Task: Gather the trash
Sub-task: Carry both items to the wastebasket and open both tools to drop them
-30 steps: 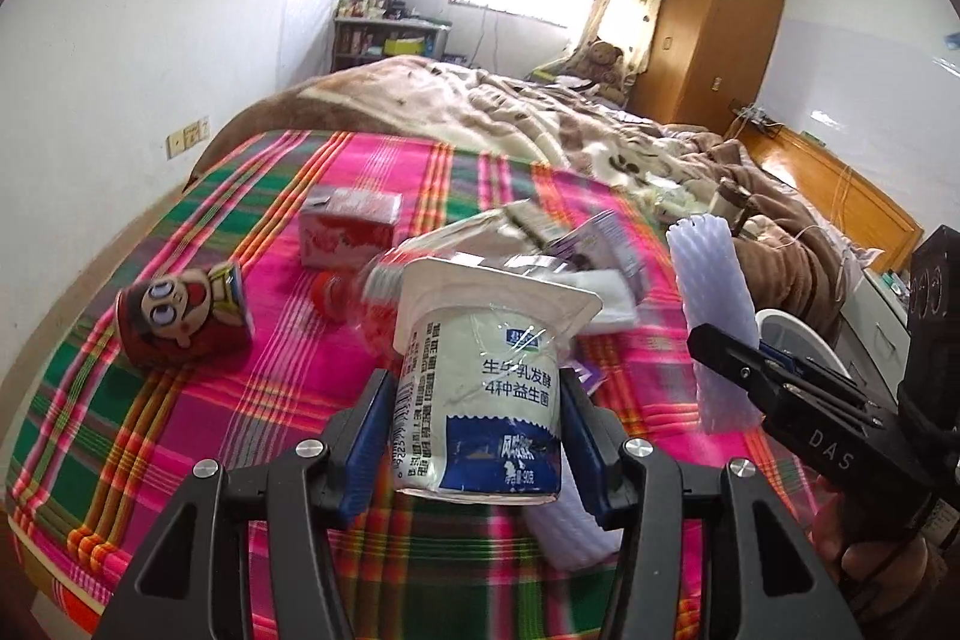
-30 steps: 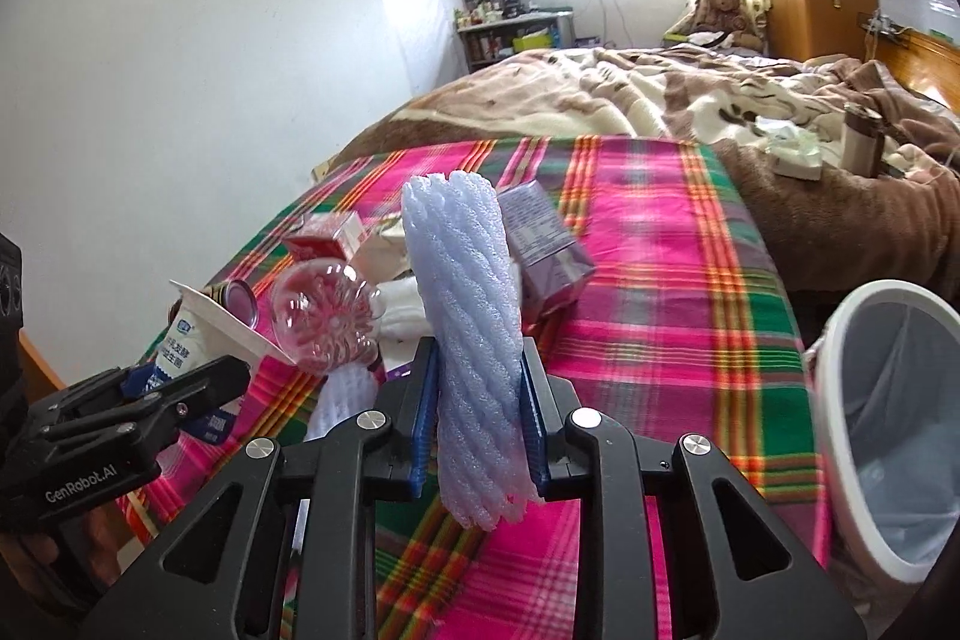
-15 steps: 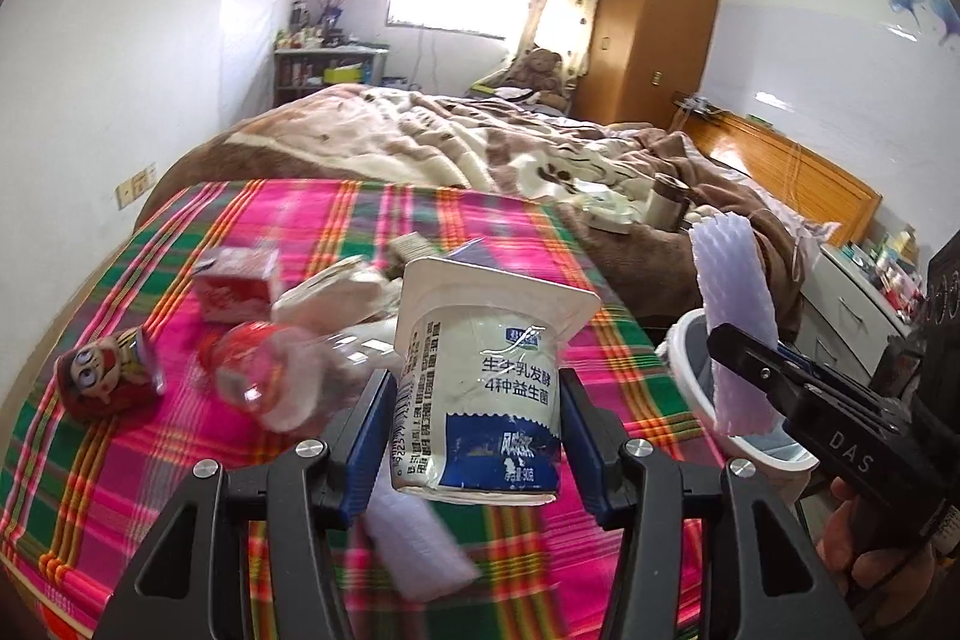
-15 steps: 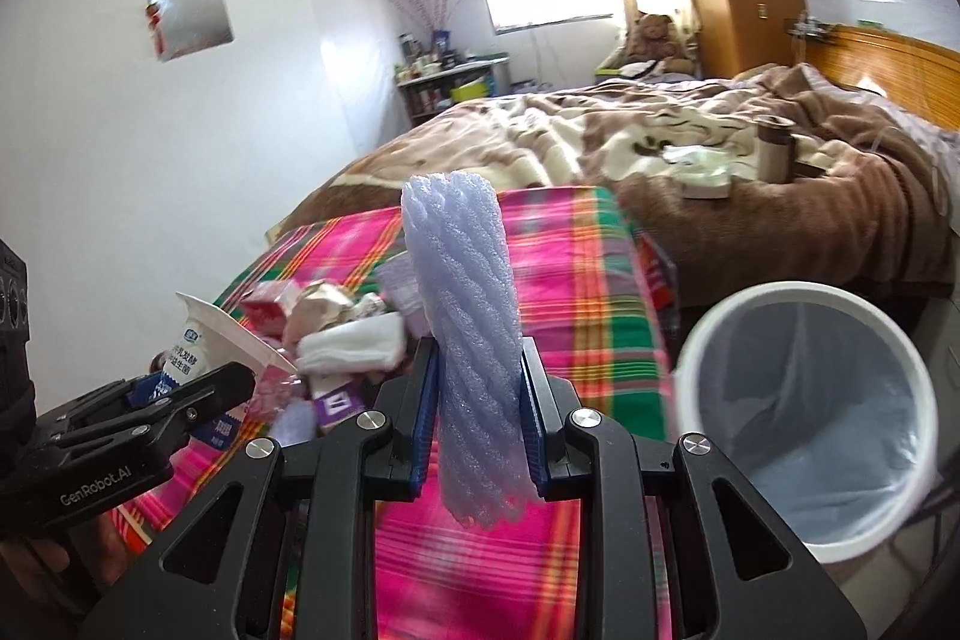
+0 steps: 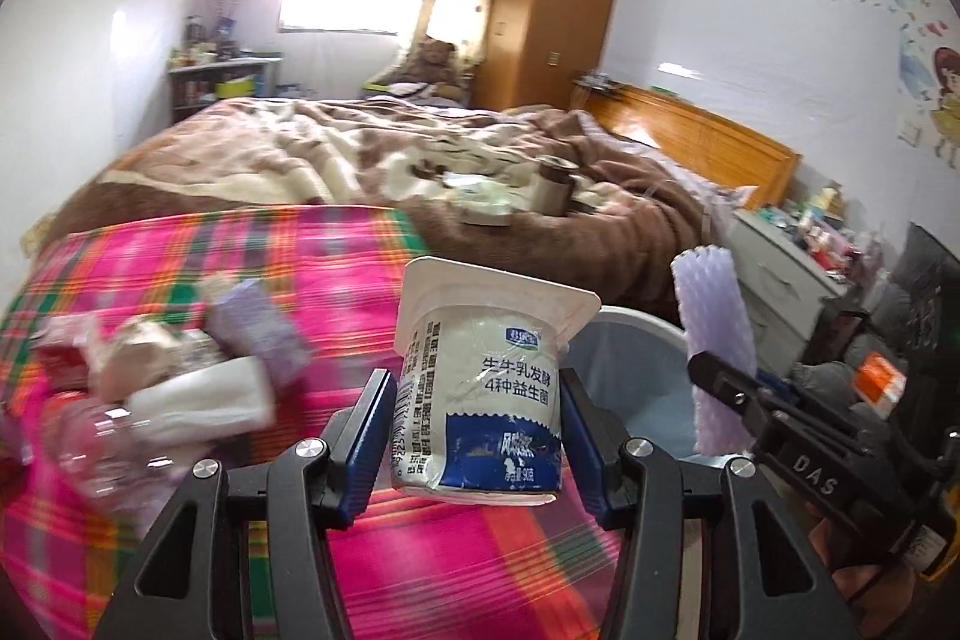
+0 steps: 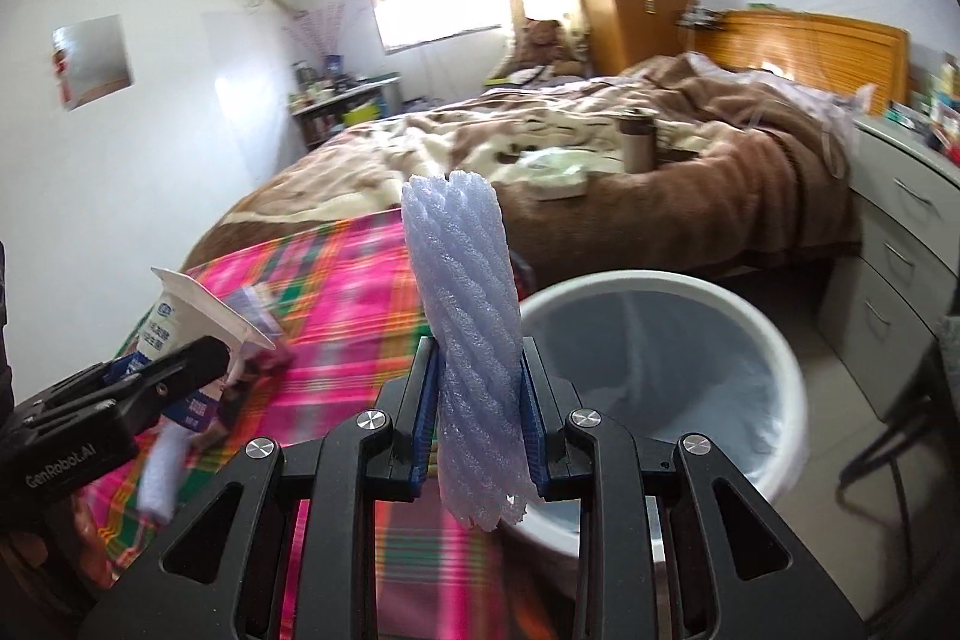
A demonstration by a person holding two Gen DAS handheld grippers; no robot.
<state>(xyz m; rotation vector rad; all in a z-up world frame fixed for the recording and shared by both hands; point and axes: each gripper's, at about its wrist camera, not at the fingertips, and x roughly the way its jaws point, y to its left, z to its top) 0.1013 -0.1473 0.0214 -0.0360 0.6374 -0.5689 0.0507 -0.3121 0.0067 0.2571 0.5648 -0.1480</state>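
My left gripper [image 5: 474, 436] is shut on a white and blue yogurt cup [image 5: 480, 388], held upright above the plaid bedspread [image 5: 288, 256] near its right edge. My right gripper [image 6: 477, 400] is shut on a pale purple foam net sleeve [image 6: 465, 316], held upright just left of the white trash bin [image 6: 774, 334]. The bin, lined with a bag, stands on the floor beside the bed; its rim also shows behind the cup in the left wrist view [image 5: 636, 322]. The sleeve [image 5: 714, 358] and right gripper appear at the right of the left wrist view.
Loose trash lies on the bedspread at the left: a white tissue wad [image 5: 204, 400], a purple carton [image 5: 258, 328], a clear bottle [image 5: 102, 436]. A brown blanket [image 6: 600, 196] covers the far bed. A grey drawer unit [image 6: 900, 244] stands right of the bin.
Both grippers have swung right with their loads, away from the trash pile and toward the bin. The bin now sits close under the right gripper.
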